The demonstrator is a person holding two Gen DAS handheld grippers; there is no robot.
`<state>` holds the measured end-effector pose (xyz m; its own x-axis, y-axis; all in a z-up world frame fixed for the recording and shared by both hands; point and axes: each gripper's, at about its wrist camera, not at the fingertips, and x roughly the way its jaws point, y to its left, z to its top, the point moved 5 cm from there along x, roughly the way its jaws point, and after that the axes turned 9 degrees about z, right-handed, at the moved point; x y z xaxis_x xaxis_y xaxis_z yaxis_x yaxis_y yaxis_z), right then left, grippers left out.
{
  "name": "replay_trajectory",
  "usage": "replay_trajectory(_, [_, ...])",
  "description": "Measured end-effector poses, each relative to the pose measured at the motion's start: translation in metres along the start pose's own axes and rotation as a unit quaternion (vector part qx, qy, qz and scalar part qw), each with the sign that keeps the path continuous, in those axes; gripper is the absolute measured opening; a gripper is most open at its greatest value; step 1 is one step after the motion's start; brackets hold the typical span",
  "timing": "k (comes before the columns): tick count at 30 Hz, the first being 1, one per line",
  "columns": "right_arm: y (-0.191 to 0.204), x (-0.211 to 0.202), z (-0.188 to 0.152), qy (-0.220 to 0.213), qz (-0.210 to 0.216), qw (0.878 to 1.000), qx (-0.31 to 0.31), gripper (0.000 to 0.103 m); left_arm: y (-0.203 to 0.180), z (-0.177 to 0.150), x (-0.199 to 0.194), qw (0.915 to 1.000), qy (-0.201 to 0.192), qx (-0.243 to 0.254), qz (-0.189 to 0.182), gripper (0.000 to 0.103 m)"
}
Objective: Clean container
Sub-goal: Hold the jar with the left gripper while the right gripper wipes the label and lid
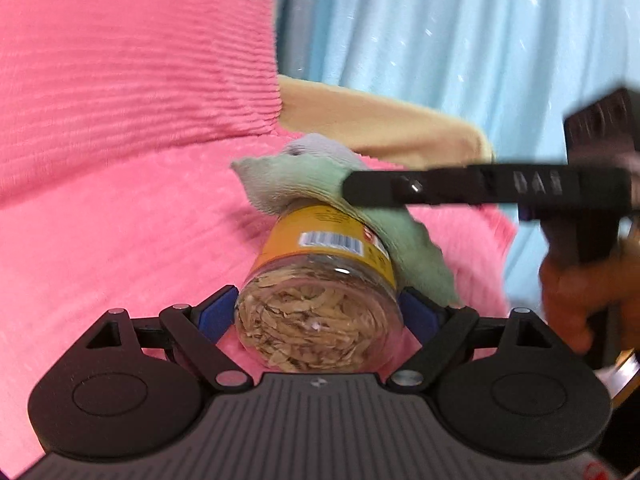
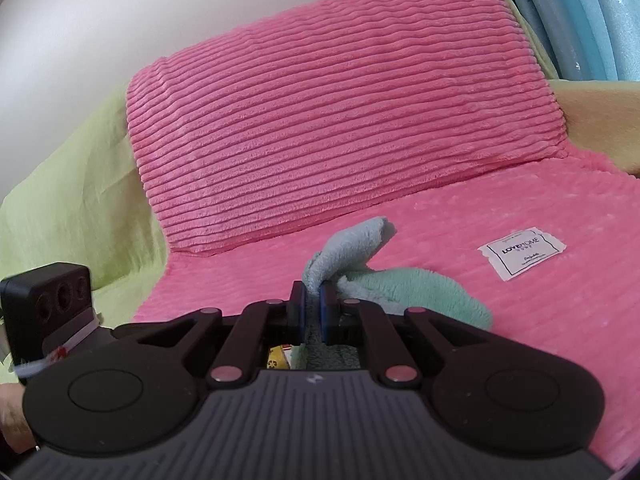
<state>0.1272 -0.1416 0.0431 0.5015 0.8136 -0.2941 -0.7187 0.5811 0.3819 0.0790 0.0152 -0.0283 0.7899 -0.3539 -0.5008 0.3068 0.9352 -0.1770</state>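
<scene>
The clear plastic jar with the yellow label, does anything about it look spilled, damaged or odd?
Nothing stands out. The clear plastic jar with the yellow label lies sideways in the left gripper, flakes contained, while the right gripper presses a green cloth on it.

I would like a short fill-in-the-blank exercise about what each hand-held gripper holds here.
1. The left hand-held gripper is shut on a clear ____ with a yellow label.
2. The right hand-held gripper pinches a green ____.
3. The cloth lies over the jar's ____ end.
4. The sofa cover is ____.

Missing words: jar; cloth; far; pink
</scene>
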Motion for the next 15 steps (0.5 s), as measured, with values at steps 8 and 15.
replay_trajectory(8, [-0.014, -0.005, 0.005, 0.004, 0.003, 1.0, -0.005, 0.005, 0.003, -0.001, -0.003, 0.9974, -0.012, 0.067, 0.023, 0.086])
replay_trajectory(15, [-0.01, -0.004, 0.004, 0.004, -0.002, 1.0, -0.014, 0.005, -0.026, -0.02, -0.008, 0.9555, -0.045, 0.271, 0.108, 0.086])
